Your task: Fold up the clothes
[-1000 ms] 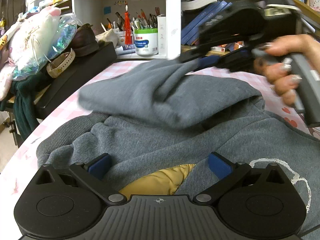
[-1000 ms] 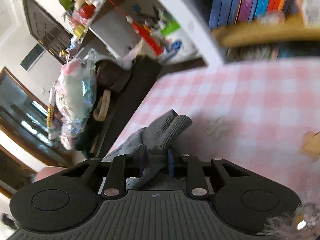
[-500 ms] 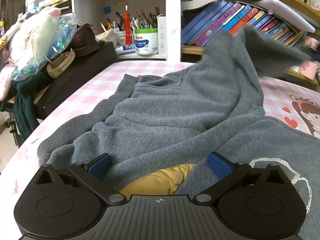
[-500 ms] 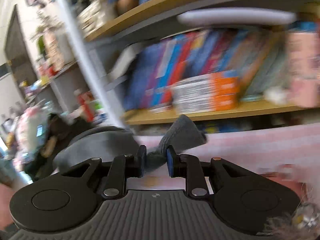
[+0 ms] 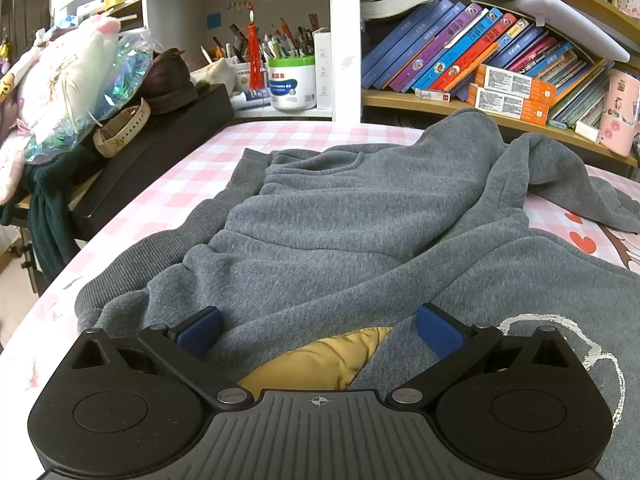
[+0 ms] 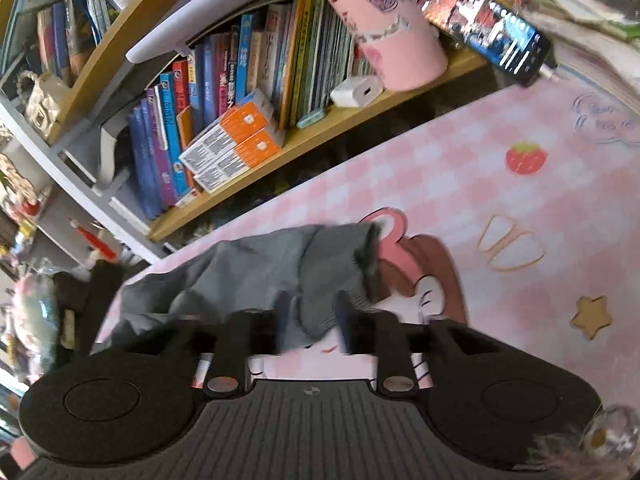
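A grey sweatshirt [image 5: 360, 232] with a yellow lining at its neck [image 5: 320, 360] lies spread on the pink checked table [image 5: 192, 184]. My left gripper [image 5: 320, 330] is open, its blue pads resting on the fabric either side of the neck, holding nothing. In the right wrist view my right gripper [image 6: 310, 320] stands over the sleeve's ribbed cuff [image 6: 340, 276], which lies on the table's cartoon print [image 6: 432, 280]. Its jaws are slightly apart around the cuff, which is blurred. The sleeve [image 5: 568, 184] stretches out to the right in the left wrist view.
A bookshelf with books [image 5: 460, 56] and orange boxes [image 6: 236, 144] runs along the table's far edge. A pink cup [image 6: 384, 28] and a phone [image 6: 488, 36] are on the shelf. A black box [image 5: 160, 148] with plush toys stands at the left.
My right gripper carried the sleeve from the left across the sweatshirt out to the right and lowered it onto the table. Its jaws have parted. The left gripper has not moved.
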Demonstrator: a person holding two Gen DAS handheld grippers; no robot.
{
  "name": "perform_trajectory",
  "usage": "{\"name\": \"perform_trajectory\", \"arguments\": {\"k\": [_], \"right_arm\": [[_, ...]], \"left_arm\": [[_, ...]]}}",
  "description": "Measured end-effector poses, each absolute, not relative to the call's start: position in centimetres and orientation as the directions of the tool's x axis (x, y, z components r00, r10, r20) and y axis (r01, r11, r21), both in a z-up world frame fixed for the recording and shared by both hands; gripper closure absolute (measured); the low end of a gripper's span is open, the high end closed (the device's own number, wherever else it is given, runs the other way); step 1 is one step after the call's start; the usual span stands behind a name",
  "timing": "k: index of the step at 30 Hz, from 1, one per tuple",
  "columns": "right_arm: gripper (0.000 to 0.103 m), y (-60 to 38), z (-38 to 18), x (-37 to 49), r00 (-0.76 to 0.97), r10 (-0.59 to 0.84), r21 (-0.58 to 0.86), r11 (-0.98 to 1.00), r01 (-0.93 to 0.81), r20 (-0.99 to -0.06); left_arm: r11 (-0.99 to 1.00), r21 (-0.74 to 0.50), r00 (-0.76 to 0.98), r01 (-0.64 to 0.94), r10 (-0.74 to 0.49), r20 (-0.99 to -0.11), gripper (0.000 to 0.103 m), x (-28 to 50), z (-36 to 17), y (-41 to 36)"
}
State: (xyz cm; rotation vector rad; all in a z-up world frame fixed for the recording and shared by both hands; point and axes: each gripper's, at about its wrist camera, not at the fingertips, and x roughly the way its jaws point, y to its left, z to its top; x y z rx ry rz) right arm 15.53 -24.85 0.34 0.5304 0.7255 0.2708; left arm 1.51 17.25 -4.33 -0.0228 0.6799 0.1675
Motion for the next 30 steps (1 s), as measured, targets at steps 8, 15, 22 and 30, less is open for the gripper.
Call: {"name": "perform_trajectory", "arguments": {"k": [8,15,22,30], "right_arm": [[0.069,-18.6,1.0,16.6,0.691,0.417,0.35,0.904,-0.247,-0.591],[0.083,-13.8,-0.4,18.1,0.621,0.413,0.226,0.905,-0.36,-0.666],[0.084,-19.7,-0.5,19.2,0.685,0.257,0.165,0.966,-0.198,-0.681],[0.103,-22.9,-0.8,20.1,0.695,0.211,0.183,0.976,-0.116,-0.688]], "left_arm": [[0.986,0.034,0.764,-0.163,0.148,-0.628,0.0,1.5,-4.3,17.2],[0.986,0.033,0.764,-0.163,0.147,-0.628,0.0,1.5,-4.3,17.2],[0.986,0.033,0.764,-0.164,0.148,-0.628,0.0,1.5,-4.3,17.2],[0.986,0.035,0.763,-0.164,0.15,-0.628,0.0,1.5,-4.3,17.1]]}}
